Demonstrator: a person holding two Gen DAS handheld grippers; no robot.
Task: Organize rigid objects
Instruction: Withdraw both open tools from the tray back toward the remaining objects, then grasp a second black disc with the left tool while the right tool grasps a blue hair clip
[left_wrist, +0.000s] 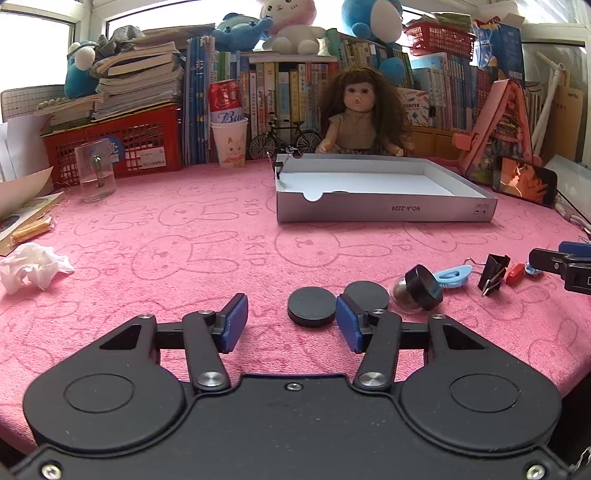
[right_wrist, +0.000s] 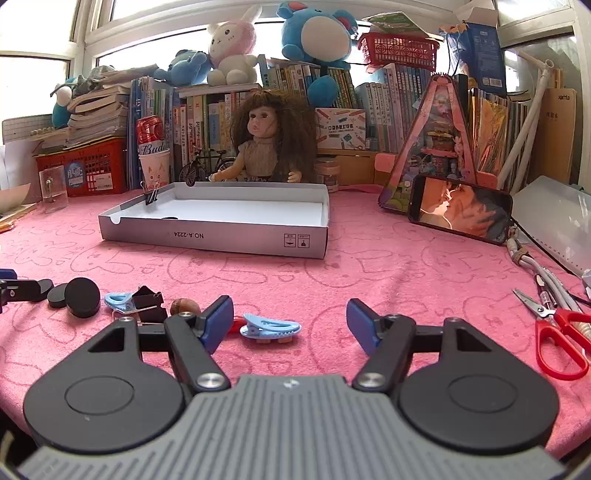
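So the pink towel (left_wrist: 184, 229) covers the whole desk; the grey cardboard tray (right_wrist: 221, 236) sits toward the back with a black binder clip (right_wrist: 150, 197) on its left wall. Left gripper (left_wrist: 291, 323) is wide open, nothing held, a flat black disc (left_wrist: 311, 305) just ahead between its fingers; right gripper (right_wrist: 290, 321) gapes empty too, a blue plastic clip (right_wrist: 271, 326) lying just beyond its left finger; another binder clip (right_wrist: 149, 301) sits further left.

A home desk: crammed books (right_wrist: 207, 122), plush toys (right_wrist: 232, 44), doll (right_wrist: 262, 147).
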